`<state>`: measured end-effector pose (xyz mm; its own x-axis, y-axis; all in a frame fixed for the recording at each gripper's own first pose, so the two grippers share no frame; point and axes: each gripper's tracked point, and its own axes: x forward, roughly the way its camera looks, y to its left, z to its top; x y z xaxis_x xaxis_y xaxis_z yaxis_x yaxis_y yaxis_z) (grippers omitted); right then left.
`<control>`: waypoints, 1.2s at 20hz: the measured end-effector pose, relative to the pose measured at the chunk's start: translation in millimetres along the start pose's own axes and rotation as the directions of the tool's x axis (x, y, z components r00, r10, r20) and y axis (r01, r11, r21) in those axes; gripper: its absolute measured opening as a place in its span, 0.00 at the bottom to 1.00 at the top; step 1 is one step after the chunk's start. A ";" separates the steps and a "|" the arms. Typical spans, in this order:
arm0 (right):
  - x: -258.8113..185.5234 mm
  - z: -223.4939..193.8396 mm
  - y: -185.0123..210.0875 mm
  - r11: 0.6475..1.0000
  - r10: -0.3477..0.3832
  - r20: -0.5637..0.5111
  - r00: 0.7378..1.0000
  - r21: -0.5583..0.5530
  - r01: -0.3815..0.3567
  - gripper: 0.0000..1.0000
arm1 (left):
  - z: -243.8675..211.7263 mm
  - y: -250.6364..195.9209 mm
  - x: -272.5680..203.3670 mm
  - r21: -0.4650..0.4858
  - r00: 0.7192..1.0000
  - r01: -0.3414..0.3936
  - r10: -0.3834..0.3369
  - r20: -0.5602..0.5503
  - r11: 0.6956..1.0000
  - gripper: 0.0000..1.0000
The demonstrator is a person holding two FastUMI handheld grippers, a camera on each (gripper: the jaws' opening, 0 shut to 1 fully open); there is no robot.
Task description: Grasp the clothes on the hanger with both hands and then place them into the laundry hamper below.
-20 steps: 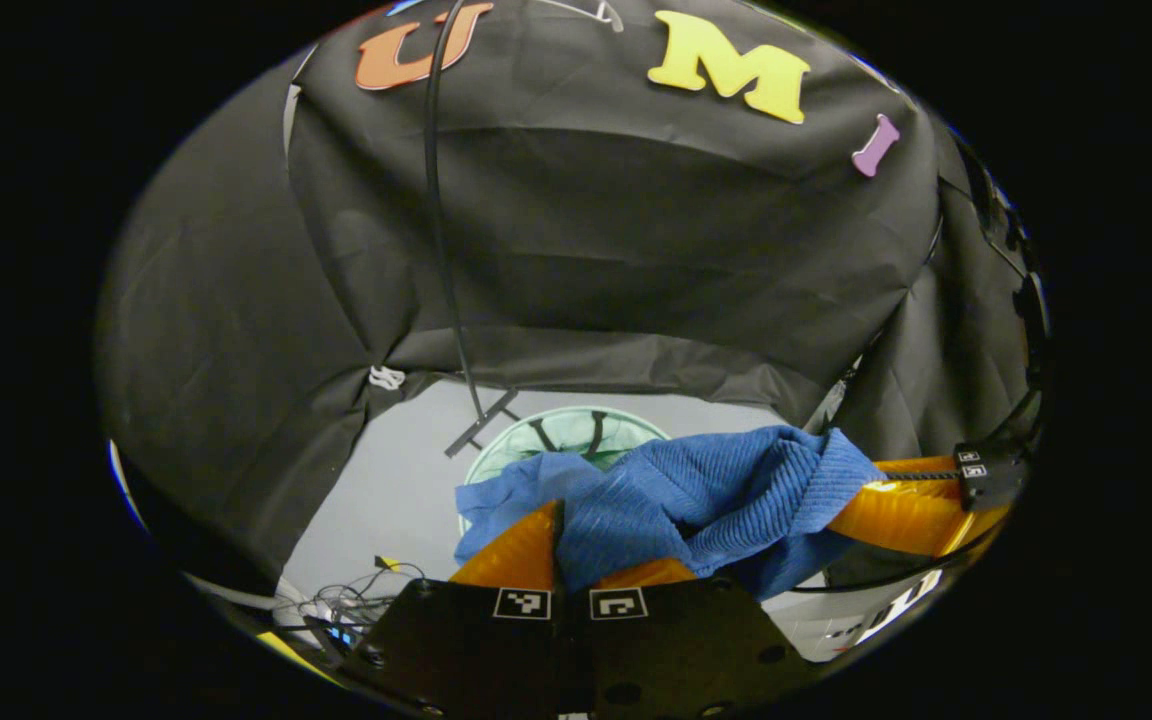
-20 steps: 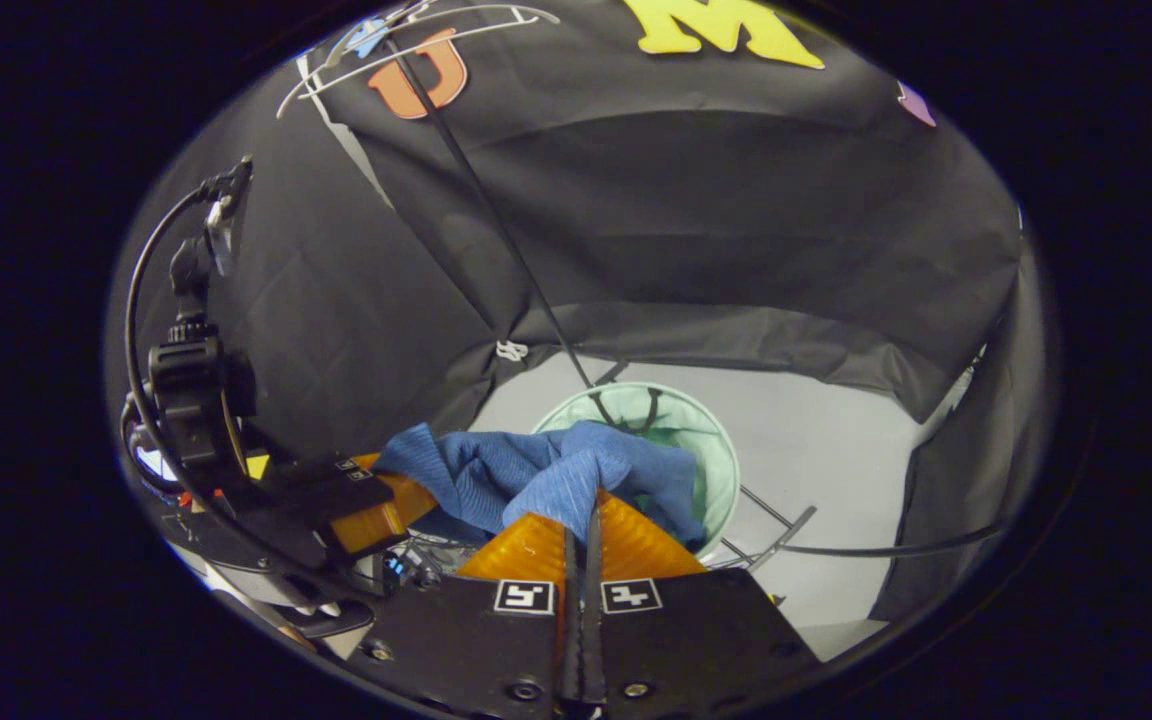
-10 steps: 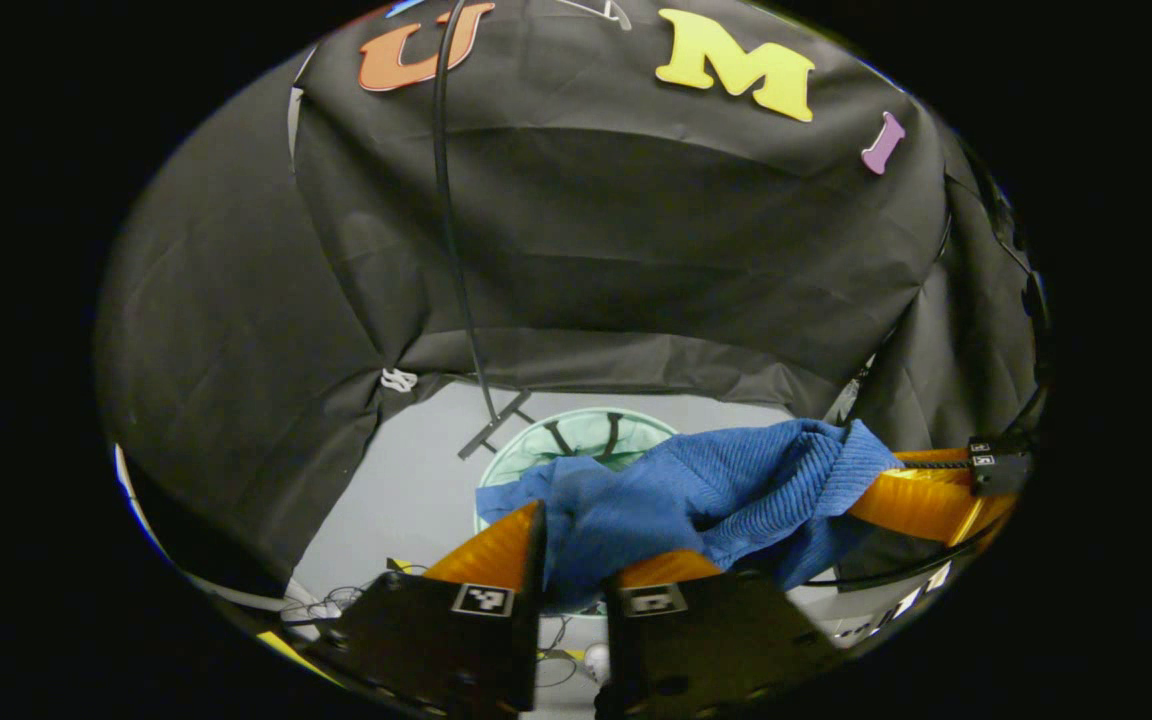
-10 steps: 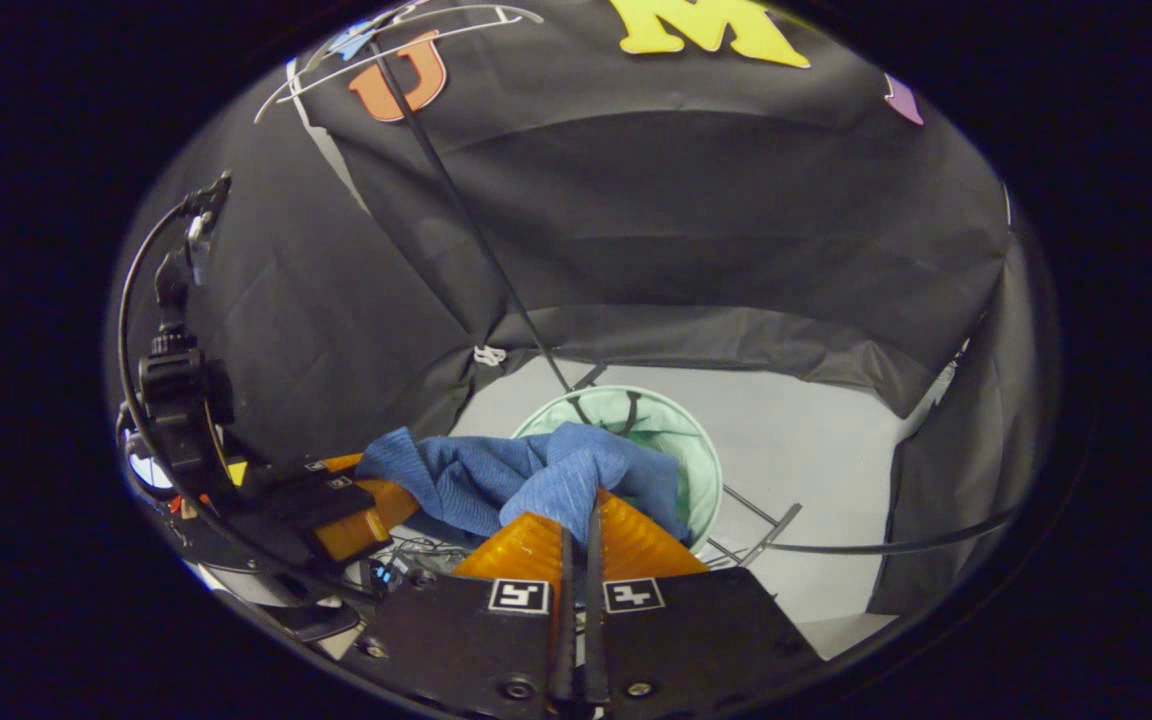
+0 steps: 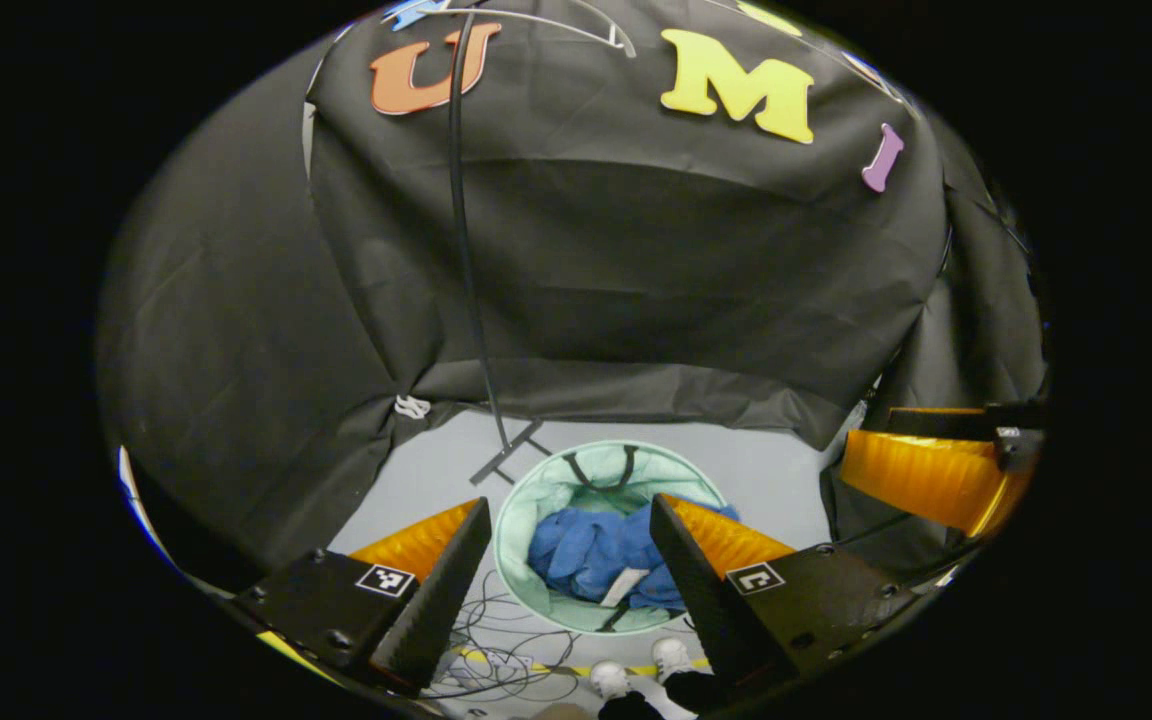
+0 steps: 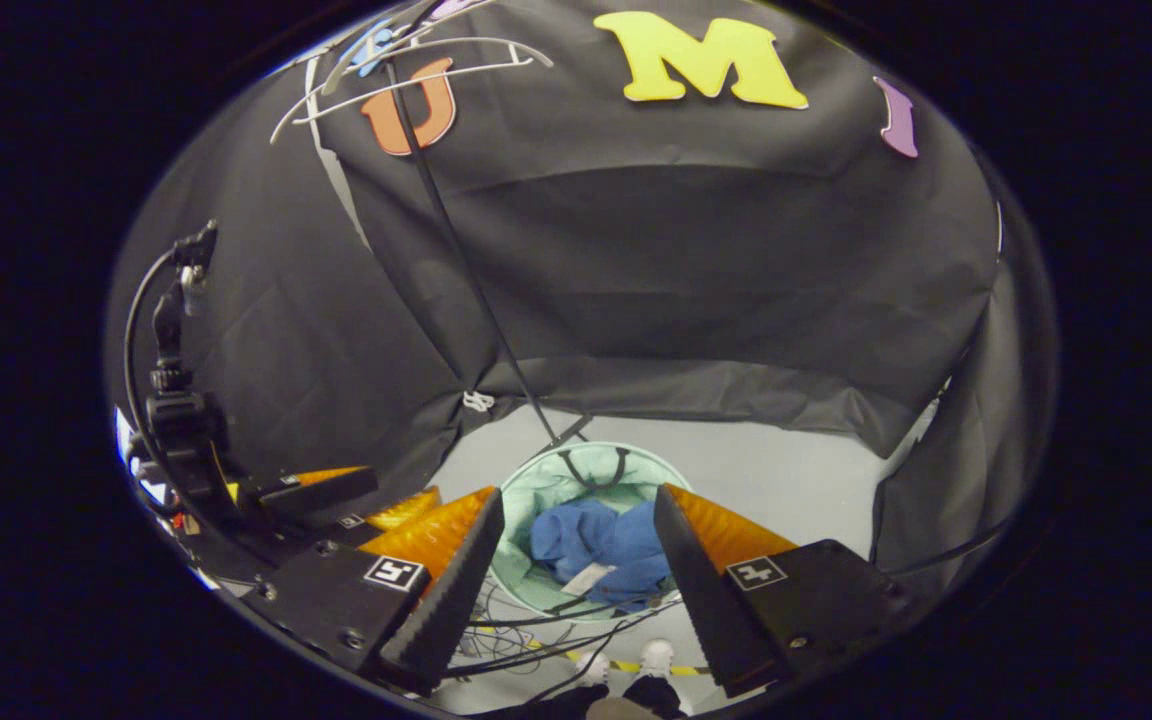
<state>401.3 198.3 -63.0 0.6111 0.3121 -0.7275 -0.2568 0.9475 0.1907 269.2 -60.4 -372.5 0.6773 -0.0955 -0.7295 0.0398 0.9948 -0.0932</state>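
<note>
The blue garment (image 5: 591, 551) lies crumpled inside the pale green laundry hamper (image 5: 526, 500) on the grey floor (image 5: 416, 475), at about 6 o'clock in both views. Above it the left gripper (image 5: 570, 535) and the right gripper (image 6: 579, 530) both hang with fingers spread wide, holding nothing. The bare white hanger (image 6: 416, 70) sits at 11 o'clock in the right gripper view, and white shoes (image 5: 636, 668) show at 6 o'clock.
</note>
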 end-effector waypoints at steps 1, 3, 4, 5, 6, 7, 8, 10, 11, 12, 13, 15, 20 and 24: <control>-3.4 1.4 -0.6 1.000 -0.004 0.008 1.000 -0.006 0.004 0.96 | 5.4 1.0 -3.5 0.002 1.000 -0.002 0.002 0.018 1.000 0.98; -10.5 4.9 -0.7 1.000 -0.005 0.034 0.999 -0.022 0.006 0.95 | 17.6 3.3 -12.3 0.005 0.998 -0.009 0.008 0.059 1.000 0.97; -13.7 8.6 -0.5 0.999 -0.008 0.049 0.999 -0.032 0.009 0.95 | 22.7 3.1 -17.7 0.007 0.997 -0.012 0.012 0.079 1.000 0.97; -15.3 10.5 -1.0 0.999 -0.012 0.055 0.998 -0.046 0.014 0.97 | 26.9 2.0 -21.9 0.008 0.996 -0.010 0.009 0.093 1.000 0.97; -15.2 13.4 -1.2 0.998 -0.013 0.068 0.998 -0.057 0.017 0.95 | 27.3 2.8 -21.0 0.008 0.994 -0.010 0.009 0.105 1.000 0.97; -15.4 12.2 0.4 0.998 -0.016 0.071 0.997 -0.065 0.020 0.96 | 27.9 2.4 -21.5 0.008 0.994 -0.008 0.007 0.110 1.000 0.97; -15.4 13.4 0.7 0.998 -0.014 0.075 0.997 -0.065 0.019 0.96 | 30.1 1.9 -24.2 0.012 0.993 -0.007 0.006 0.117 1.000 0.97; -24.0 15.4 4.2 0.997 -0.018 0.087 0.996 -0.070 0.024 0.96 | 32.8 1.2 -29.5 0.017 0.992 -0.009 0.007 0.127 1.000 0.97; -29.0 17.6 4.8 0.997 -0.027 0.095 0.995 -0.072 0.034 0.96 | 34.8 0.8 -31.9 0.021 0.991 -0.009 0.006 0.134 1.000 0.97; -34.7 22.7 5.6 0.997 -0.029 0.119 0.992 -0.073 0.038 0.96 | 37.6 1.4 -35.4 0.026 0.989 -0.013 0.009 0.145 1.000 0.97; -42.6 30.1 6.2 0.996 -0.038 0.145 0.989 -0.070 0.048 0.96 | 43.6 1.1 -41.8 0.029 0.986 -0.022 0.017 0.165 0.999 0.97; -62.7 42.3 7.6 0.996 -0.042 0.211 0.977 -0.072 0.058 0.96 | 59.7 0.6 -60.9 0.037 0.973 -0.046 0.036 0.229 0.998 0.97; -150.8 87.5 19.2 0.994 -0.035 0.396 0.917 -0.084 0.074 0.96 | 113.1 -10.6 -145.1 0.044 0.912 -0.039 0.018 0.410 0.998 1.00; -225.6 119.5 20.6 0.993 -0.027 0.527 0.849 -0.086 0.084 1.00 | 153.6 -33.7 -216.3 0.076 0.844 -0.024 -0.020 0.537 0.997 0.92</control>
<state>347.6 155.8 183.9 0.9206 0.2769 -0.2754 -0.2676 0.9609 0.0714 234.3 -68.0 -107.5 0.9648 -0.0823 -0.2499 0.0789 0.9966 -0.0236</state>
